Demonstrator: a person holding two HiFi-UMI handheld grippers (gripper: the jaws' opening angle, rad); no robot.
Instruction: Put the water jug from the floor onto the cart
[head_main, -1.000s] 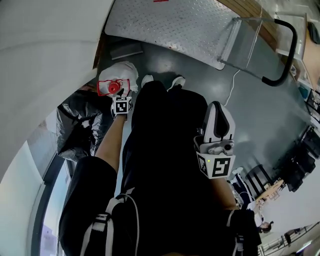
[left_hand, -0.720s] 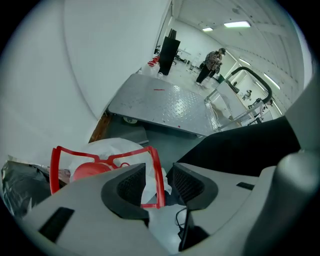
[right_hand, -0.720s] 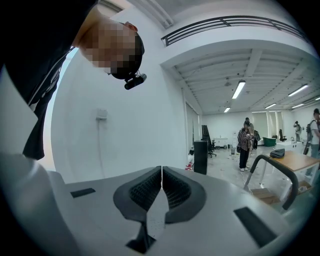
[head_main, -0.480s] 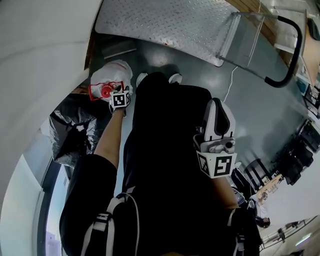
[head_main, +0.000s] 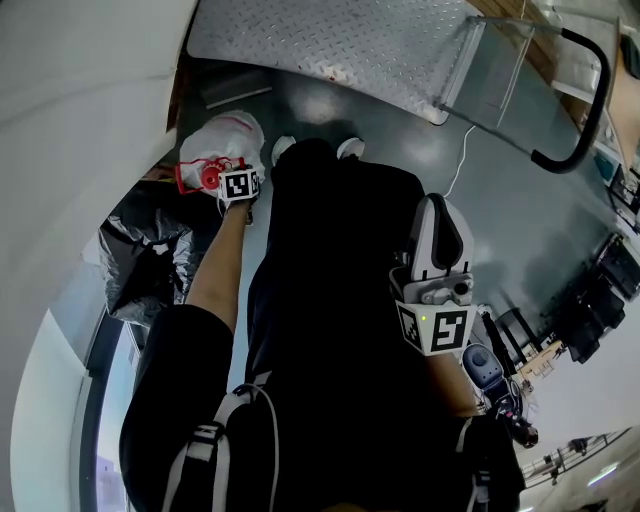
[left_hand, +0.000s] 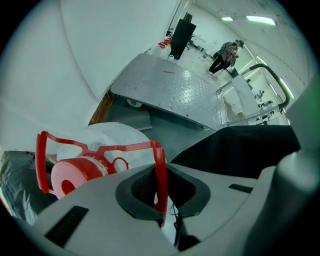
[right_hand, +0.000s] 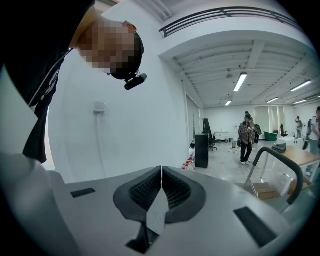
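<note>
**Jug handle clamped, lift not yet made**

The cart (head_main: 330, 45) is seen at the top of the head view. Its steel deck is bare and its black push bar (head_main: 590, 100) is turned to the right. It is parked on the grey floor (head_main: 500, 200), just beyond the person's feet.

The water jug (head_main: 225, 140) is found on that floor at the left. It lies between the curved white wall and the person's legs, near the cart's near edge but apart from it. A crumpled black bag (head_main: 150, 250) lies just beside it. The jug's red cap (left_hand: 70, 175) is shown large in the left gripper view.

Since a second ago the left gripper (left_hand: 161, 192) has been brought down onto the jug. Its jaws, wide then, have just been closing, and the upright strip of the red handle (left_hand: 159, 170) is now pinched between the pads. The right gripper (right_hand: 161, 192) is held level at waist height, well apart from the jug. Its jaws are pressed together with nothing between them.

The grasp is therefore judged to be made, while the lift and the carry across to the deck are left to do. A full jug may be expected to swing from so thin a handle, so a slow, straight raise is thought advisable.
</note>
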